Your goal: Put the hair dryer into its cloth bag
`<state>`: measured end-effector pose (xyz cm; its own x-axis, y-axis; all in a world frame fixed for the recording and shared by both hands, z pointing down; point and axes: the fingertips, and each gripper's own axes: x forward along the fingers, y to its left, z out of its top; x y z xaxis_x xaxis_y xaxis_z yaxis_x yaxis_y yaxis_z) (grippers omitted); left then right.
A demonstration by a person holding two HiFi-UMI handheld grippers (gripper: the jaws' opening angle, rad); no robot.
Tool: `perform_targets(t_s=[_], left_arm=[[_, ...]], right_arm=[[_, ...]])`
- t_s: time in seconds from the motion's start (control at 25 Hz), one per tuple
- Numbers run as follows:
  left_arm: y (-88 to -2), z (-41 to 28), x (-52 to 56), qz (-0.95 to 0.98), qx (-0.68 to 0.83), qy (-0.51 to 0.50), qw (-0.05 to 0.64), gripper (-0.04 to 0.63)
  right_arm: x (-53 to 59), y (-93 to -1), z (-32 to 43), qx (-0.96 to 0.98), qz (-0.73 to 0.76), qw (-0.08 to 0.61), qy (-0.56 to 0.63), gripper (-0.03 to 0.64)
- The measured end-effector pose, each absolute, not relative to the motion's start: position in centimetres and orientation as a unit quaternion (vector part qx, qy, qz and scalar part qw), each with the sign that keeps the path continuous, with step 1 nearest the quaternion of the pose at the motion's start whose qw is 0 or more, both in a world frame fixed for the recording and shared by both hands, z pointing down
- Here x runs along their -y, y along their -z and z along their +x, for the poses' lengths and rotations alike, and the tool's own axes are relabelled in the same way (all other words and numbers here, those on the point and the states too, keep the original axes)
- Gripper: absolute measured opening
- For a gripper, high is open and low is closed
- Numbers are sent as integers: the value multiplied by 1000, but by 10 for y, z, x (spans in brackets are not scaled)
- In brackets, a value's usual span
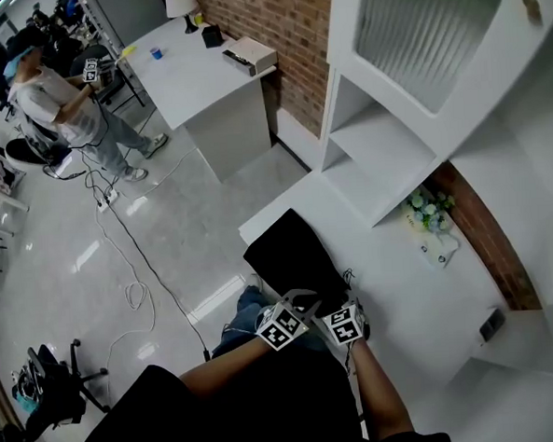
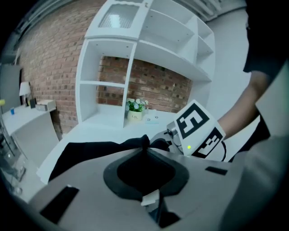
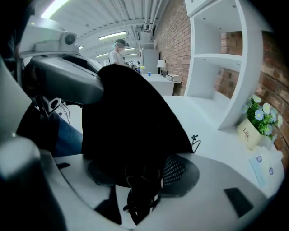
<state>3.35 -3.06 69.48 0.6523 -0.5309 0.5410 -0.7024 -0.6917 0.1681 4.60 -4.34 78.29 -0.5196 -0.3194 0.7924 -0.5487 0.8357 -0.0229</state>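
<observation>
2 grippers, head view: left gripper [image 1: 300,305] and right gripper [image 1: 355,306] sit close together at the near edge of the white table [image 1: 411,282], at the near end of the black cloth bag [image 1: 292,252] lying there.
Left gripper view: jaws almost together, pinching a fold of the bag's edge [image 2: 144,140]; the rest of the bag trails flat over the table.
Right gripper view: jaws stand wide and seem clamped on the hair dryer [image 3: 174,170], whose mesh grille shows between them, with its bundled cord [image 3: 140,198] hanging below; the bag, held up by the left gripper, rises as a dark wall just ahead.
Handling, bag: soft, limp and light; 1 pinch leaves the mouth sagging, so the rim wants holding high.
Handling, hair dryer: rigid smooth plastic, probably slippery and fairly heavy; best gripped on the thick body, and the loose cord may snag the rim.
</observation>
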Motion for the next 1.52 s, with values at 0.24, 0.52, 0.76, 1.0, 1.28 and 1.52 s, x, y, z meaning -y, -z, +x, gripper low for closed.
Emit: perform_targets(t_s=[0.24, 0.52, 0.76, 1.0, 1.28, 1.52], left_arm=[[-704, 30, 19, 885, 346, -243, 193, 35], [-715, 26, 10, 874, 347, -225, 255, 35], [-711, 28, 13, 874, 362, -225, 232, 35], [-716, 29, 13, 872, 364, -229, 236, 35], [-721, 36, 11, 872, 355, -227, 249, 35], [-723, 38, 12, 871, 353, -235, 248, 35]], right_arm=[[44, -791, 39, 856, 251, 430, -140, 244], [43, -802, 41, 855, 253, 427, -150, 252], [41, -788, 42, 855, 260, 430, -128, 265], [34, -766, 53, 866, 268, 398, -141, 265], [23, -777, 79, 859, 275, 398, -165, 265], [17, -800, 91, 842, 273, 429, -178, 265]])
